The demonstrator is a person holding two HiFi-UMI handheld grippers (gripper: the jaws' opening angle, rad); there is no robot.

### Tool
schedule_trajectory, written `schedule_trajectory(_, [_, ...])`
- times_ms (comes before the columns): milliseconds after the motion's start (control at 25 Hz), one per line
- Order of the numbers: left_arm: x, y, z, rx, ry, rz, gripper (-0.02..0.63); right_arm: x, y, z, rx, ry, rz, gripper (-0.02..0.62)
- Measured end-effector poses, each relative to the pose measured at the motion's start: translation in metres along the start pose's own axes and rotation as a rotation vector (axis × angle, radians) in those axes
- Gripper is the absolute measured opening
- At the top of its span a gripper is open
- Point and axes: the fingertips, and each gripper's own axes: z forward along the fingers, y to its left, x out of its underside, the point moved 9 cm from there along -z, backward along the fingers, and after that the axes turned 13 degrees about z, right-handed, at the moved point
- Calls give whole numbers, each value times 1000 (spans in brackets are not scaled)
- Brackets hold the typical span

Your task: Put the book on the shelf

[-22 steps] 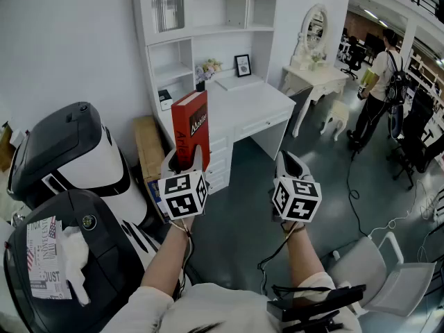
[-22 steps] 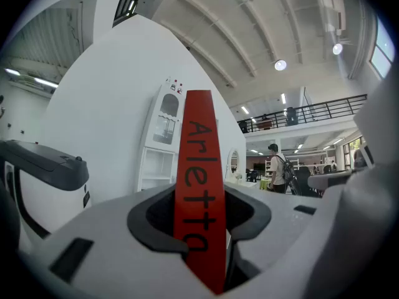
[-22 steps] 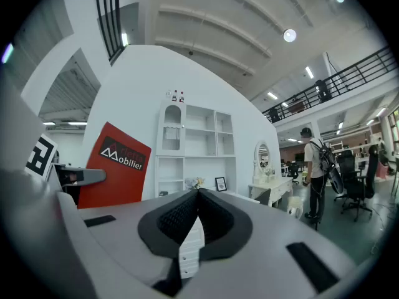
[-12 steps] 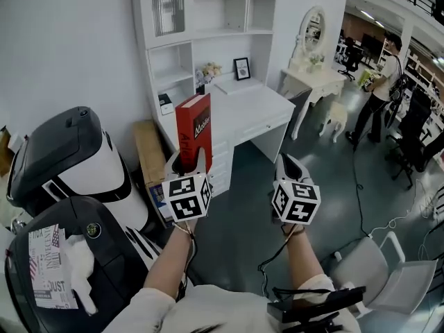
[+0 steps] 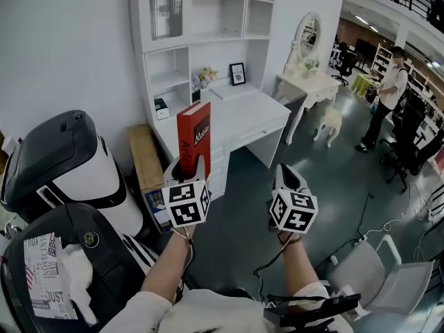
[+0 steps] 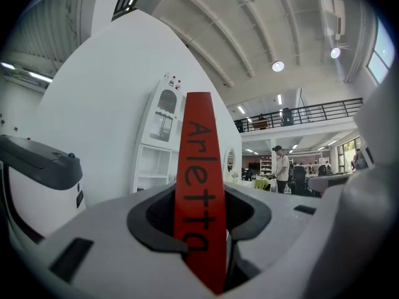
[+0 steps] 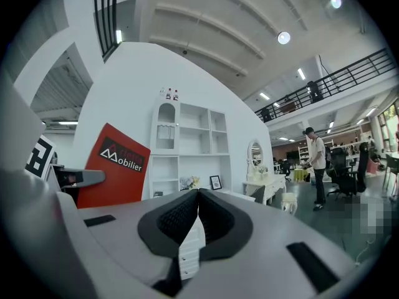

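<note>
A red book (image 5: 193,136) stands upright in my left gripper (image 5: 186,166), whose jaws are shut on its lower end. In the left gripper view the book's spine (image 6: 201,185) rises straight up between the pads. The white shelf unit (image 5: 201,26) with its desk (image 5: 250,109) stands ahead against the wall, still at a distance. My right gripper (image 5: 287,176) hangs beside the left one, shut, with nothing in it; its own view shows the tips (image 7: 198,195) touching and the red book (image 7: 112,167) off to the left.
A black and white massage chair (image 5: 62,165) stands at the left, a cardboard box (image 5: 147,155) beside the shelf unit. A white dressing table with a mirror (image 5: 309,47) is at the right. A person (image 5: 388,92) stands further back right. A grey chair (image 5: 378,272) is near my right.
The view has shifted a little toward the shelf unit. Both grippers keep their pose, and the book stays in the left one. The person at the right has walked on.
</note>
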Motion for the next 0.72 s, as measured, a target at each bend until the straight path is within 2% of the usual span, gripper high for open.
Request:
schedule_trajectory(360, [7, 8, 20, -31, 15, -19, 166, 8, 0, 30, -12, 32, 14, 21])
schedule_trajectory(720, [-3, 6, 72, -52, -17, -1, 166, -9, -22, 94, -34, 23, 3, 21])
